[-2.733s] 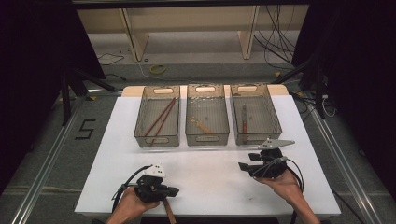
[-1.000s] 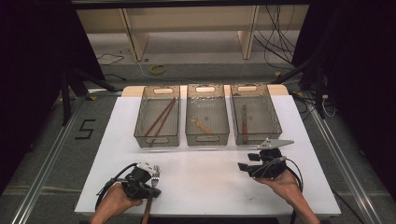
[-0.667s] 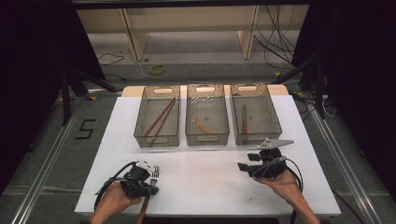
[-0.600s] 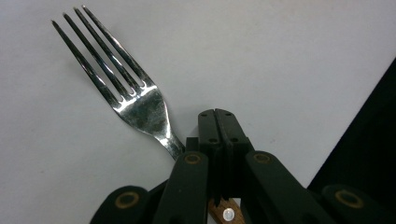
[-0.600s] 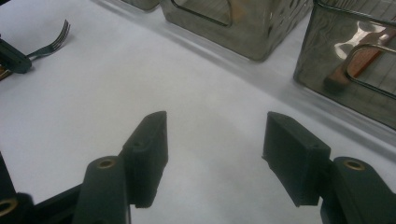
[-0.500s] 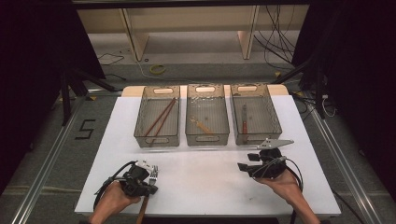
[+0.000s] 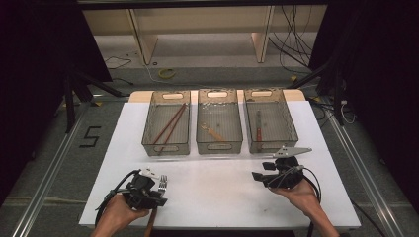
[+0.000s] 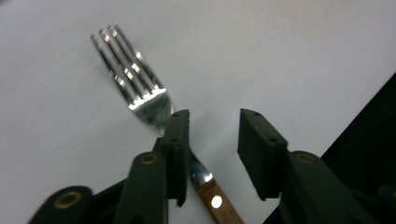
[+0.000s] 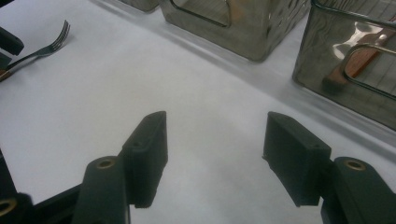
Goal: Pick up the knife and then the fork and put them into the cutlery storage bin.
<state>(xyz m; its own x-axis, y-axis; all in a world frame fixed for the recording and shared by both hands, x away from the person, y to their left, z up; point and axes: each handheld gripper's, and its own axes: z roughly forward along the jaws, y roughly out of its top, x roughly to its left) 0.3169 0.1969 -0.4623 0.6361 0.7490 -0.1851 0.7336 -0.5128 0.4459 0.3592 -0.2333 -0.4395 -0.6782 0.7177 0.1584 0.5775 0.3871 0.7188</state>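
Fork [image 8: 140, 88] flat on white worktop [image 7: 222, 182] near its front edge, wooden handle cut off below (steel tines gleaming), left gripper [image 8: 214, 135] fingers just opened, straddling its neck, right gripper [image 9: 215, 140] fingers wide, empty.

1. Left gripper [image 7: 157, 193] shifted from its spot 2.7 s ago near the desk's [image 7: 217, 182] front edge, a little toward the front left corner, and turned so its nose points more to the right.
2. Jaws of the left gripper just opened; clamped on the fork [image 8: 140, 88] a second ago, now parted, neck of the fork lying beside one pad with the other pad clear of it.
3. Fork now flat on the desk near the front left corner, tines pointing away from the front edge, wooden handle toward it.
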